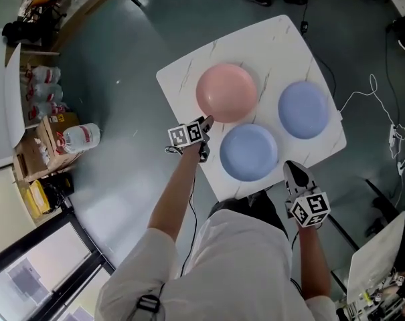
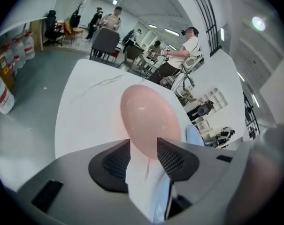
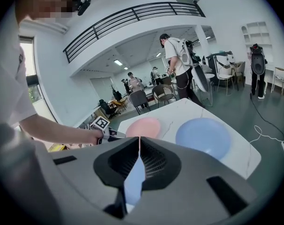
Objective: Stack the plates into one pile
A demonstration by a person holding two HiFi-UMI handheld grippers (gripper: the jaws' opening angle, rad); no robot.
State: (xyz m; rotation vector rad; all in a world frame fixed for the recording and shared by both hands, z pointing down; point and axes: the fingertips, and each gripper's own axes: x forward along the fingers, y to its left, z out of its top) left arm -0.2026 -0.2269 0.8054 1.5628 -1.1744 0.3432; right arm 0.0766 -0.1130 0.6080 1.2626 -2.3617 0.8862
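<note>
Three plates lie apart on the white marble table (image 1: pixel 182 79): a pink plate (image 1: pixel 227 92) at the far side, one blue plate (image 1: pixel 249 151) close to me and a second blue plate (image 1: pixel 304 109) to the right. My left gripper (image 1: pixel 205 121) is at the pink plate's near-left rim. Its jaws stand open on either side of the pink plate (image 2: pixel 149 121), and the pads do not press on it. My right gripper (image 1: pixel 293 168) hovers over the table's near edge, right of the near blue plate, shut and empty (image 3: pixel 140 142). Ahead of it lie the pink plate (image 3: pixel 144 127) and the right blue plate (image 3: pixel 203 137).
On the floor to the left are water jugs (image 1: pixel 82 139) and a cardboard box (image 1: pixel 45 146). A white cable (image 1: pixel 369 95) trails on the floor to the right. People and chairs (image 2: pixel 104 36) are beyond the table's far side.
</note>
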